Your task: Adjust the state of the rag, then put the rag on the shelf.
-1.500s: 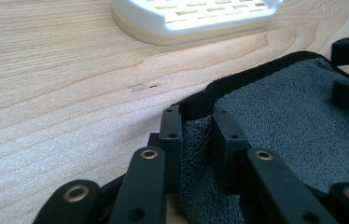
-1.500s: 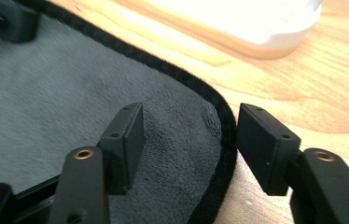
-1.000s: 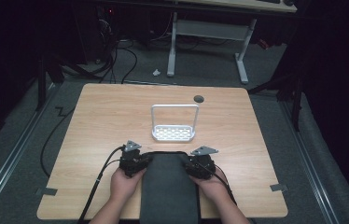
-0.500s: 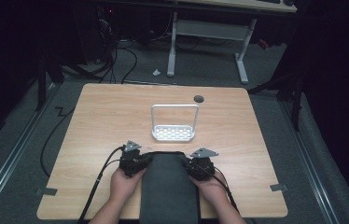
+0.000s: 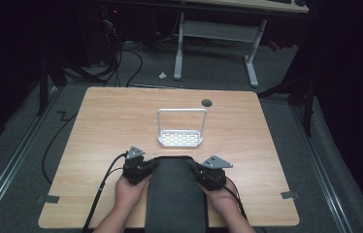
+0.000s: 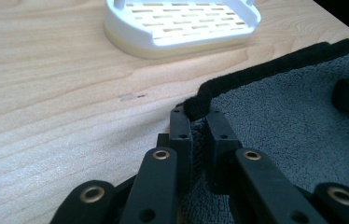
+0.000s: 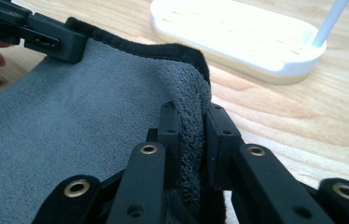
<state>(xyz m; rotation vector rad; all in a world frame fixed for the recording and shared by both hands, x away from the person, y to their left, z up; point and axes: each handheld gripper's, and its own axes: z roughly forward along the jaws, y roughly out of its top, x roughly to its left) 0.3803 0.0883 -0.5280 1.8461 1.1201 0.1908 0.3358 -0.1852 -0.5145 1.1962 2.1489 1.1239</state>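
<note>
A dark grey towel [image 5: 175, 194] lies on the wooden table [image 5: 121, 121] at its near edge, between the person's hands. My left gripper [image 5: 140, 167] holds the towel's far left corner. In the left gripper view the jaws [image 6: 196, 114] have just been closing and now pinch the black hem of the towel [image 6: 284, 116]. My right gripper [image 5: 207, 175] has also just been closing, and in the right gripper view it [image 7: 191, 109] pinches a fold at the far right corner of the towel [image 7: 70, 121].
A white slotted tray with a tall hoop handle [image 5: 180, 138] stands just beyond the towel, also seen as the tray [image 6: 182, 23] and the tray [image 7: 238, 37]. A round hole [image 5: 206, 102] sits near the table's far edge. Cables trail off the left side.
Both hands stay at the towel's far corners. The right gripper has edged slightly toward the near side; the left has not visibly moved.
</note>
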